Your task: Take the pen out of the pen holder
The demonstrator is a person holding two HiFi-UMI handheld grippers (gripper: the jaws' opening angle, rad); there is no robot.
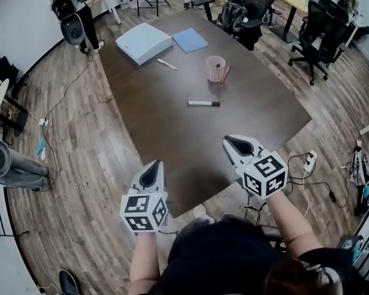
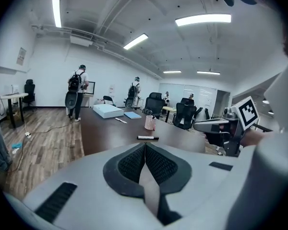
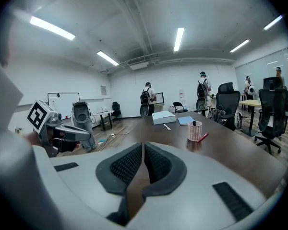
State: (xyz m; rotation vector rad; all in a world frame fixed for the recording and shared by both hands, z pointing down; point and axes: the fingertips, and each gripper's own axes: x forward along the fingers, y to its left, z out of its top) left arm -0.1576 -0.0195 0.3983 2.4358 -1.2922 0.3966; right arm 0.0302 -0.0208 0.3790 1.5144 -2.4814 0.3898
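**Both tools shut and empty, pen sitting in the holder**

So at this point we had both tools held low by the near edge of the bench [image 1: 172, 134], well short of anything lying on it. The left tool [image 2: 145, 147] was closed right up, its dark ribbed pads meeting at the tip with nothing between them. Same story for the right tool [image 3: 142, 150]: pads together, nothing held. In the head view they sat side by side, the right one a bit further in over the bench than the left.

The pen holder [image 1: 216, 68], a pink mesh cup, stood upright on the far half of the bench, well apart from both tools. In the right gripper view we could see the dark top of a pen [image 3: 194, 123] poking just above its rim, so the pen was inside the holder. A red pen [image 1: 226, 74] was right against the holder's side. We couldn't tell if it leaned on the cup or just lay touching it.

Between the holder and us, a black-and-white marker [image 1: 203, 103] lay flat on the bench on its own. Further back were a white pen [image 1: 166, 64], a white box [image 1: 143, 42] and a blue folder [image 1: 190, 40] just beside the box. Black office chairs [image 1: 320, 32] stood round the far end.
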